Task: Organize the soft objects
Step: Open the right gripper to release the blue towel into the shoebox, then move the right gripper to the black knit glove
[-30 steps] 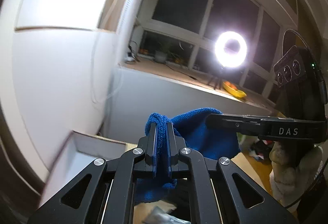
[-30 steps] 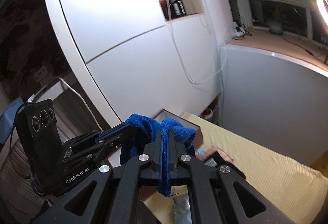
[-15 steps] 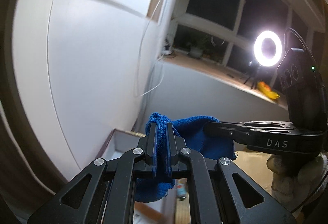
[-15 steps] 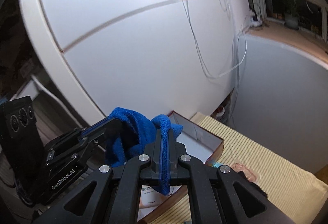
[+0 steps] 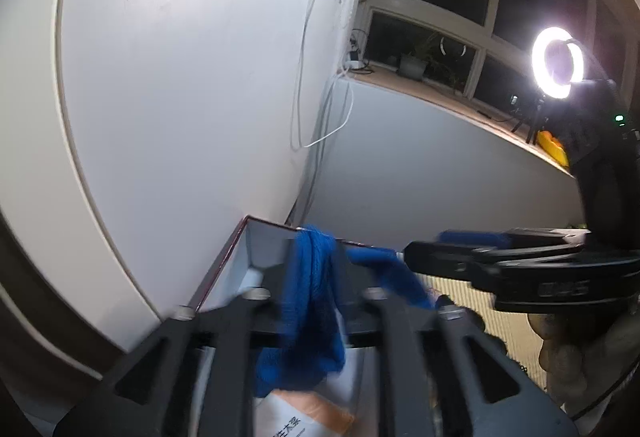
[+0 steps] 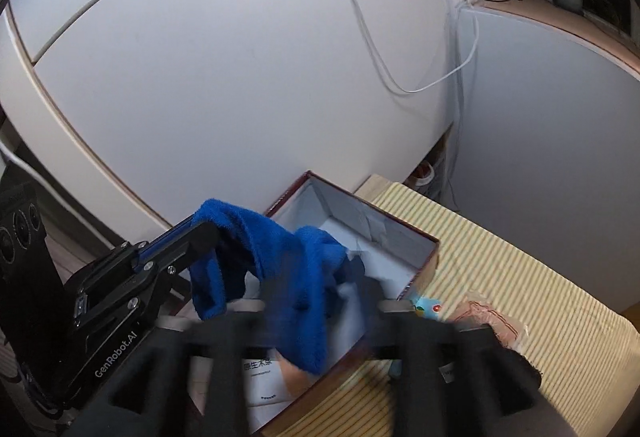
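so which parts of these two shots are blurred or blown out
Left wrist view: ring light blown out with glare; own left gripper and blue towel motion-smeared. Right wrist view: right gripper smeared as its jaws open; box sharper; fisheye bends the cabinet.

My right gripper point(image 6: 320, 301) is opening its blurred black fingers point(image 6: 368, 293) above the open red-edged cardboard box point(image 6: 416, 265), and the blue towel point(image 6: 296, 269) hangs between them without being pressed. To my left, my left gripper point(image 6: 200, 237) has the towel's other end draped over its tip. The box sits at the corner of the yellow striped tabletop point(image 6: 520, 277), with a pinkish packet point(image 6: 488, 317) just beside it.
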A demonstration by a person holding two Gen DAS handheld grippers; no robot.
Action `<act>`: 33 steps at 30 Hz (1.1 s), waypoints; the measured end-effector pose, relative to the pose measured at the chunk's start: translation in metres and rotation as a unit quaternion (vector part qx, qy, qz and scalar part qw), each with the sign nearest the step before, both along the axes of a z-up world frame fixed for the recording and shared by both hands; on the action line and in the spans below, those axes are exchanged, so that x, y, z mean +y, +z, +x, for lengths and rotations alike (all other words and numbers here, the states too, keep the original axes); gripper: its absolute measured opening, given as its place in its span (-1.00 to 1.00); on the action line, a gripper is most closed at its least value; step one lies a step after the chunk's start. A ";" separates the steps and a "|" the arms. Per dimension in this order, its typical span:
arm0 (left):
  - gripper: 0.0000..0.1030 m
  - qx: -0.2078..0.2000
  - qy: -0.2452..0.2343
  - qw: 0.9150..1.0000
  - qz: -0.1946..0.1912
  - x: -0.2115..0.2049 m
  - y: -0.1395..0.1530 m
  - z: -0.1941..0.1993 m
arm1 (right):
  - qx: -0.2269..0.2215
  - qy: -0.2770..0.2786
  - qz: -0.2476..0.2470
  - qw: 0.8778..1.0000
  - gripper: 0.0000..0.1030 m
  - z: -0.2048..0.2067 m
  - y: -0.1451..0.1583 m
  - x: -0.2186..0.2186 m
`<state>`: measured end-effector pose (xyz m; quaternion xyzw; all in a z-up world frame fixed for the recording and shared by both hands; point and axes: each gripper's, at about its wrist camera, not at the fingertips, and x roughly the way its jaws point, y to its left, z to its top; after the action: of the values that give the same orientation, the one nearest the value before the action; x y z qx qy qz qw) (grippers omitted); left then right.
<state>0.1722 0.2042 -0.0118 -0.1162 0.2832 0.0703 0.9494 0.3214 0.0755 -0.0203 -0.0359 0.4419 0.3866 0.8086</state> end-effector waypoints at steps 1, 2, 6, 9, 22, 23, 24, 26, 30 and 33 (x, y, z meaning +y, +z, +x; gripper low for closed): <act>0.12 -0.001 0.007 1.000 0.001 0.000 0.000 -0.002 | -0.005 -0.006 0.005 1.000 0.28 0.000 0.001 -0.003; 0.20 -0.005 0.013 1.000 0.002 0.001 0.001 -0.005 | -0.008 -0.010 0.011 1.000 0.28 0.000 0.003 -0.006; 0.22 -0.007 0.018 1.000 -0.015 0.003 0.002 -0.011 | -0.005 -0.017 0.014 1.000 0.28 -0.001 0.005 -0.022; 0.22 -0.012 0.015 1.000 -0.021 0.000 0.003 -0.019 | -0.006 -0.021 0.015 1.000 0.28 -0.005 0.005 -0.035; 0.33 -0.013 -0.071 0.994 -0.077 -0.058 -0.022 -0.069 | 0.025 -0.037 0.053 0.998 0.28 -0.044 -0.005 -0.143; 0.35 -0.011 -0.079 0.993 -0.082 -0.064 -0.025 -0.072 | 0.028 -0.041 0.051 0.997 0.28 -0.047 -0.009 -0.153; 0.35 -0.008 -0.088 0.992 -0.087 -0.070 -0.029 -0.075 | 0.031 -0.047 0.049 0.997 0.28 -0.050 -0.014 -0.165; 0.35 0.002 -0.104 0.989 -0.101 -0.084 -0.041 -0.078 | 0.041 -0.064 0.052 0.996 0.28 -0.055 -0.026 -0.189; 0.35 0.024 -0.127 0.983 -0.132 -0.109 -0.060 -0.073 | 0.073 -0.097 0.050 0.991 0.28 -0.058 -0.058 -0.237; 0.35 0.037 -0.141 0.978 -0.147 -0.128 -0.072 -0.066 | 0.094 -0.118 0.058 0.987 0.28 -0.052 -0.074 -0.263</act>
<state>0.1062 0.0766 -0.0836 -0.2110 0.3390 -0.1022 0.9111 0.2697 -0.1877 -0.0945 0.0999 0.4940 0.3146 0.8043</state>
